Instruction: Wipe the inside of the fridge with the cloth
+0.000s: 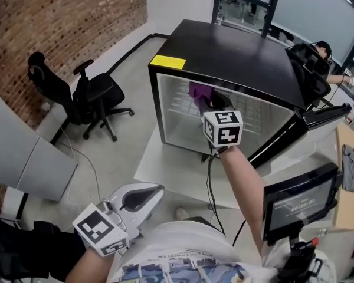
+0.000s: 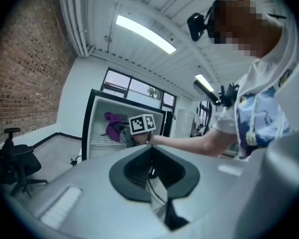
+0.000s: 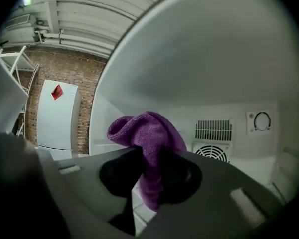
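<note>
A small black fridge stands on a low white platform with its door swung open to the right. My right gripper reaches into the white interior, shut on a purple cloth that bunches up above the jaws and hangs down between them. From the head view the purple cloth shows just inside the opening, and from the left gripper view the cloth is over the wire shelf. My left gripper is held low by my body, far from the fridge, its jaws shut on nothing.
A black office chair stands left of the fridge by the brick wall. The fridge door juts out at the right. A monitor on a stand is at the lower right. A cable runs down the platform front. A vent grille sits on the back wall.
</note>
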`<state>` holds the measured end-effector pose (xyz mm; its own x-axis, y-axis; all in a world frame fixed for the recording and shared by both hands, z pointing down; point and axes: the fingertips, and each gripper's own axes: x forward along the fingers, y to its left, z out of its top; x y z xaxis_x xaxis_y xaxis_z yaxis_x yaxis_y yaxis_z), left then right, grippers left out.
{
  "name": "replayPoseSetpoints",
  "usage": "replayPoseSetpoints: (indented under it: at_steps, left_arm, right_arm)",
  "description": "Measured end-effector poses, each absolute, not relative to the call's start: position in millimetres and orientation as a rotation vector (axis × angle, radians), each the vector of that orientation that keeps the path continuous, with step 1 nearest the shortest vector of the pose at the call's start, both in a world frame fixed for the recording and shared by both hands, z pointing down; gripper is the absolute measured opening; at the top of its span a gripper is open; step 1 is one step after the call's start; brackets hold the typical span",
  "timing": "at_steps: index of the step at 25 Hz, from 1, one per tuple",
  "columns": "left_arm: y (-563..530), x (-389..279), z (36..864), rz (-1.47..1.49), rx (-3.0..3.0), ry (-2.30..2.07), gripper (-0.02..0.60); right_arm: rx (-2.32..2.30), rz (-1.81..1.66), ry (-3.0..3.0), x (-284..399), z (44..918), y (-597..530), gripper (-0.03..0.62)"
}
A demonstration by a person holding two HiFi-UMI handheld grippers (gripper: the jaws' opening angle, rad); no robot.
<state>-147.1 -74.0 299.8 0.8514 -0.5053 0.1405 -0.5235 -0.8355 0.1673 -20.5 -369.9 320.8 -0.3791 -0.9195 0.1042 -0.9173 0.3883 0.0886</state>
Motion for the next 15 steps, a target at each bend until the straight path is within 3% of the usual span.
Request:
replayPoseSetpoints:
  at_steps: [15]
  left_arm:
    - [-63, -168, 296, 0.161, 2.855, -0.824, 0.005]
  right_arm:
    - [1.669, 0.189, -2.403, -51, 339, -471, 0.078]
